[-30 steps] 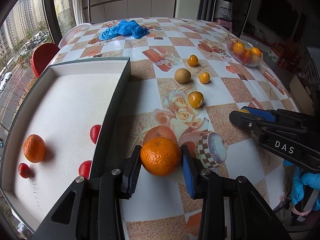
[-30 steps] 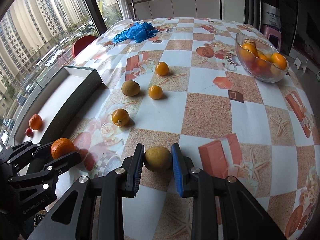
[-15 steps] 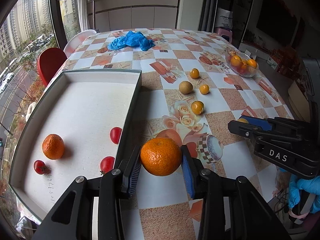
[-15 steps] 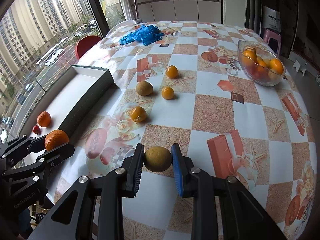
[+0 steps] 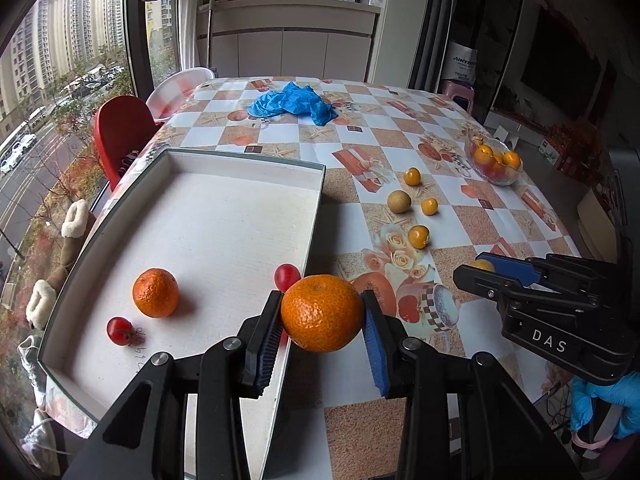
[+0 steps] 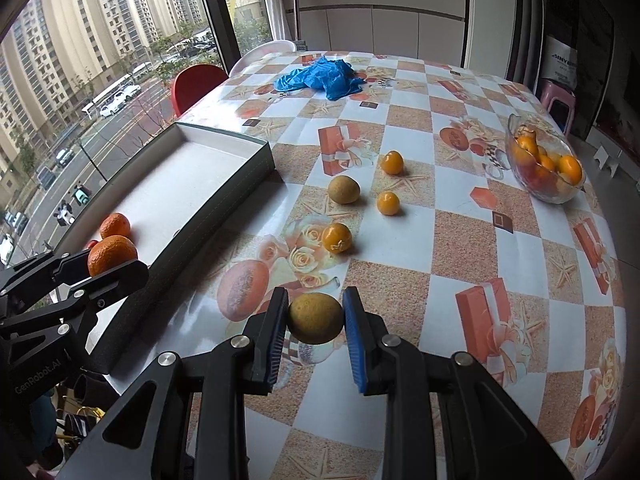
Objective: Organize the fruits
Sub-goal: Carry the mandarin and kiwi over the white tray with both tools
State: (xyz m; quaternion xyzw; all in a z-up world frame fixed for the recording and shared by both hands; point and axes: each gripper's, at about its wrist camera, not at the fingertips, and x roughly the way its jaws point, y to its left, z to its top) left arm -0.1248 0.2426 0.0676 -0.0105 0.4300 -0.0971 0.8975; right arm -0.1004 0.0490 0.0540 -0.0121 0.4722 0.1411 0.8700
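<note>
My left gripper (image 5: 322, 314) is shut on a large orange tangerine (image 5: 322, 312), held in the air just over the right wall of a shallow white tray (image 5: 224, 216). In the tray lie another tangerine (image 5: 155, 293) and two cherry tomatoes (image 5: 119, 331) (image 5: 287, 275). My right gripper (image 6: 315, 318) is shut on a round yellow-brown fruit (image 6: 315, 318), lifted above the tablecloth. The left gripper with its tangerine (image 6: 112, 254) shows at the left of the right wrist view. On the table lie three small oranges (image 6: 337, 237) (image 6: 388, 203) (image 6: 392, 162) and a brown fruit (image 6: 343, 189).
A glass bowl (image 6: 546, 166) of oranges stands at the far right. Crumpled blue gloves (image 6: 320, 76) lie at the far end of the checkered table. A red chair (image 5: 120, 132) stands by the window on the left. A gloved hand (image 5: 604, 404) holds the right gripper.
Both grippers have risen with their fruits, and the table looks farther away. The tangerine in the left gripper has moved left, over the tray's edge.
</note>
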